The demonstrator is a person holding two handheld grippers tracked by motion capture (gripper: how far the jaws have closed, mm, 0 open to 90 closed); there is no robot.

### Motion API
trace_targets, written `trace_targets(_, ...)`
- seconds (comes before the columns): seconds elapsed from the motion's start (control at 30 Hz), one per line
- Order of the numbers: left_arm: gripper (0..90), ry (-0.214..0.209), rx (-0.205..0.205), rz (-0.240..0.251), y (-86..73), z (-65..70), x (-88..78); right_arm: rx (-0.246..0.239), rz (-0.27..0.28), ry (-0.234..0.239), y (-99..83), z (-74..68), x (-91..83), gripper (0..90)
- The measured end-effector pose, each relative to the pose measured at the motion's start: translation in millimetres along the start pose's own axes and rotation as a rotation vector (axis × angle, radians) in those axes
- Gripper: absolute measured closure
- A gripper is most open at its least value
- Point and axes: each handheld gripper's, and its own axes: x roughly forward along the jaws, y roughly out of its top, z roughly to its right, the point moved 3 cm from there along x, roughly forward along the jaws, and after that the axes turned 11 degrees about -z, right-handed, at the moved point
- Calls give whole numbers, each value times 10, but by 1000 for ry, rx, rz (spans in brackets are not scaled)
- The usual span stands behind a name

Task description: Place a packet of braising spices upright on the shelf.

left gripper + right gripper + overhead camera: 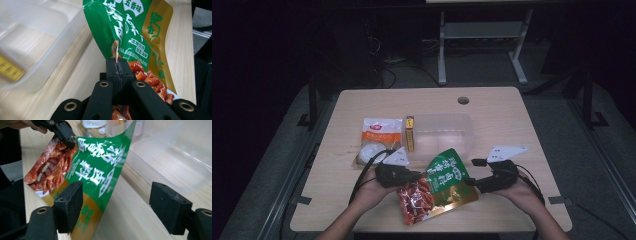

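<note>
On the green snack pouch (130, 27), white Chinese characters were printed. In the left gripper view, "五香味" could be read in green inside a white shape near the pouch's top edge. Below it, large white characters were cut off by the fold and could not be made out in full. Two small white lines of characters lower down were too fine to be read. Gold characters were set on the pouch's gold side band (156, 30), but they could not be read. Print on the orange-and-white packet (381, 134) and on the yellow box (410, 133) was too small to be read.
</note>
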Motion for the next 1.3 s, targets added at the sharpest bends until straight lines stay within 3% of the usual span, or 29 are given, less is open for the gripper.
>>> trace_targets(0.37,899,94,-94,103,-253,-136,-472,-24,9,103,335,-80,322,286)
trace_targets(0.5,898,106,-105,136,-256,-139,-552,-32,18,137,449,-112,436,359)
trace_targets(0.67,899,94,-112,177,-236,-110,-579,-41,18,166,465,-133,489,525)
trace_targets(0.97,898,97,-103,180,-212,-94,-559,-64,18,239,443,-149,473,833)
trace_targets(1.07,898,83,-105,184,-229,-96,-544,-82,15,254,445,-160,457,893)
trace_targets(1.3,894,42,-106,203,-255,-101,-498,-95,26,307,445,-159,389,900)
